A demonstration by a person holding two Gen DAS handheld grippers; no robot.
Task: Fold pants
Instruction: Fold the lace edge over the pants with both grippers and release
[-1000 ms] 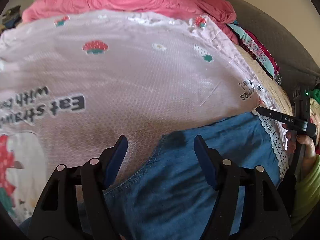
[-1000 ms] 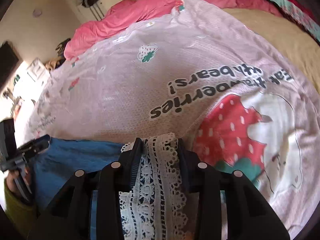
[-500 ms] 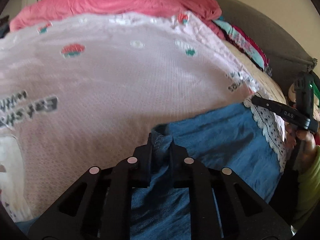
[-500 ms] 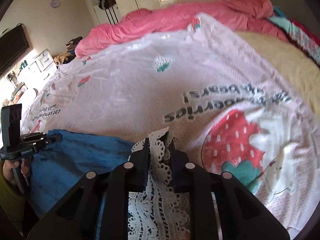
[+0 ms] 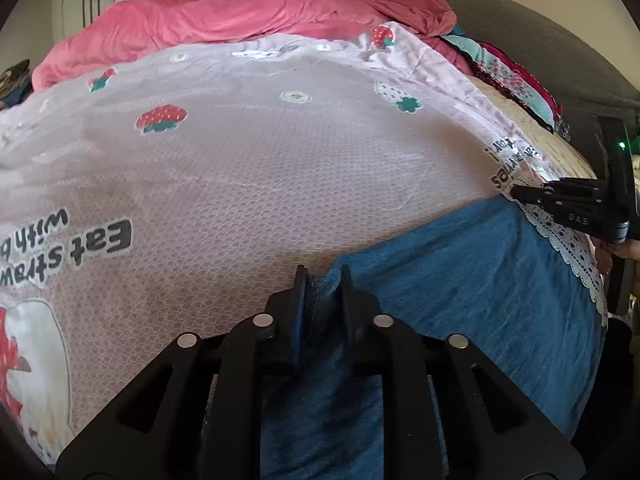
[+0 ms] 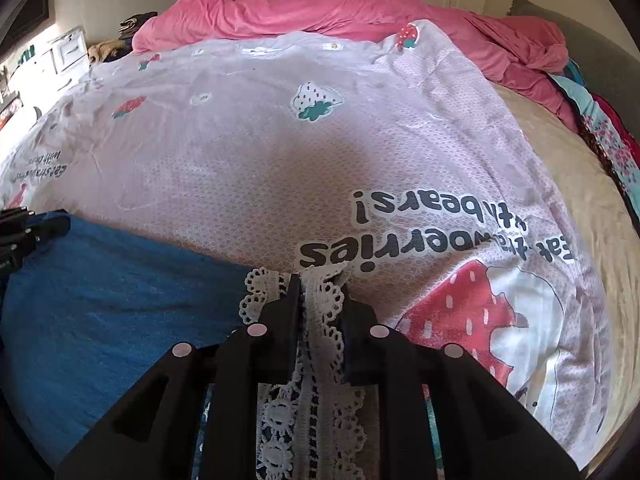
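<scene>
Folding is barely begun: the blue pants (image 5: pixel 460 280) are pinched by the left gripper (image 5: pixel 322 280), their lace hem (image 6: pixel 320 304) by the right gripper (image 6: pixel 320 284); both jaws are easing open slightly.

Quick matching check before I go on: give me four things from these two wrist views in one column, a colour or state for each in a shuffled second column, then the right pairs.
Column one:
1. pants
2. lace trim
3. duvet
4. strawberry sheet

Column two:
A. crumpled pink heap at the far end of the bed
B. blue fabric, one edge pinched in the left tongs
C. pale, printed with black lettering, spread flat
D. white, pinched in the right tongs

Pairs: 1-B, 2-D, 3-A, 4-C
</scene>
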